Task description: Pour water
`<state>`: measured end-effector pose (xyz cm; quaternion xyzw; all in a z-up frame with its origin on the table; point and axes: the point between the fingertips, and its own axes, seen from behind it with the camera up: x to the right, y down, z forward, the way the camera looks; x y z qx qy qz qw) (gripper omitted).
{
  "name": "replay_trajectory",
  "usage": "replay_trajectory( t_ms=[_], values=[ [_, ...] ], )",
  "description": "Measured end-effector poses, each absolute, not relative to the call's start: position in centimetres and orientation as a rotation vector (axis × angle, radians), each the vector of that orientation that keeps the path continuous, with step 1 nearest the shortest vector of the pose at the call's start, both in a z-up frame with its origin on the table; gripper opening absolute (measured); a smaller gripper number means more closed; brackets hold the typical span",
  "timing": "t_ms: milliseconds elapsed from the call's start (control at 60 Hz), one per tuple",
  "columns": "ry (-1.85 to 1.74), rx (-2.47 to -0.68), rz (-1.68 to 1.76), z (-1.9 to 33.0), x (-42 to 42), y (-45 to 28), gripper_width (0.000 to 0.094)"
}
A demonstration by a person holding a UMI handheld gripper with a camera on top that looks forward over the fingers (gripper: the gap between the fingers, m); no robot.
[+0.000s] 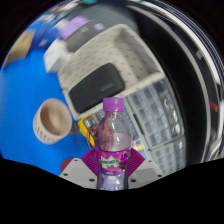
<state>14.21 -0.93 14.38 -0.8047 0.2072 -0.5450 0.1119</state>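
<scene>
One bottle (113, 140) is shown, clear plastic with a purple cap and a magenta label, standing upright between the two fingers of the tongs (112, 172). The lower part of the bottle is seen against the magenta pads (97, 160) on the inner faces of the fingers, and the label lies level with them. The fingers appear closed against the bottle's sides, so the tongs are taken to be clamped on it, although the contact itself is partly hidden by the label.

One cup (51, 122) is shown, a pale paper cup with a patterned band, its open mouth turned towards the camera. It rests on the blue surface (28, 85) to the left of the bottle and just ahead of the fingers, apart from the bottle.

One white keyboard (112, 58) is seen beyond the bottle, with one dark rectangular object (98, 88) lying before it. One wire rack (158, 112) is seen to the right of the bottle.

The tongs are held pointing forward and slightly downward over the blue surface, the bottle being carried at the centre line between the fingers. The hand holding the tongs is not visible.
</scene>
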Motion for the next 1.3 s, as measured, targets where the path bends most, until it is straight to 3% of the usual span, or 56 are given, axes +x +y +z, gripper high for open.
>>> replay_trajectory(
  t_ms=[183,383,567,683,733,750,817,1033,1167,1300],
  values=[
    [1.114,-1.933,-1.119,14.8,14.5,-1.4,0.0306],
    [1.211,-1.589,-0.849,15.3,14.6,-1.0,0.0312],
    [1.194,-1.526,-0.810,14.0,15.1,-0.6,0.0311],
    [1.175,-1.565,-0.844,11.2,14.5,-0.8,0.0318],
    [1.146,-1.547,-0.868,11.4,14.1,-0.9,0.0357],
    [1.134,-1.536,-0.873,11.7,13.9,-0.8,0.0318],
    [1.113,-1.525,-0.898,11.7,13.5,-0.9,0.0331],
    [1.129,-1.519,-0.885,11.6,13.4,-1.1,0.0504],
    [1.188,-1.522,-0.876,10.8,12.5,-1.6,0.0880],
    [1.215,-1.536,-0.923,10.4,9.6,-2.4,0.0857]
  ],
)
